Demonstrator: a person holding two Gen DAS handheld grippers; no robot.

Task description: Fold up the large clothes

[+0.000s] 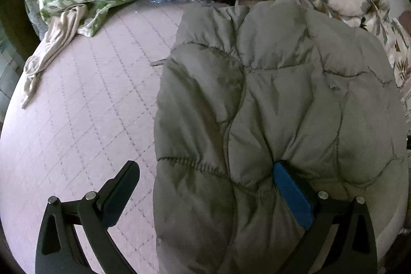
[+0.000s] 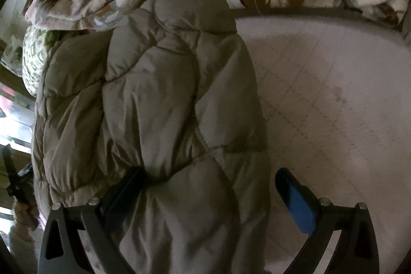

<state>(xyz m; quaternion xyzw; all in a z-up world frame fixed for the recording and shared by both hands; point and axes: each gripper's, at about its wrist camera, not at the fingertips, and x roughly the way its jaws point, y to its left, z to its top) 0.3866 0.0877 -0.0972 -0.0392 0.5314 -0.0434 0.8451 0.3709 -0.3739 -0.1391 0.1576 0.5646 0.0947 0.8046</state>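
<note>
Both claws — left (image 1: pixel 205 171), right (image 2: pixel 210 179) — gape over the puffer jacket (image 1: pixel 269 99) on the quilted mattress (image 1: pixel 77 107), gripping nothing.

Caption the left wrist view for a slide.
Open left gripper straddles the edge of an olive puffer jacket on a quilted bed.

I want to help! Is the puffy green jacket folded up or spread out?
Folded. The jacket lies as a narrow, doubled-up bundle on the bed, no sleeves sticking out.
</note>
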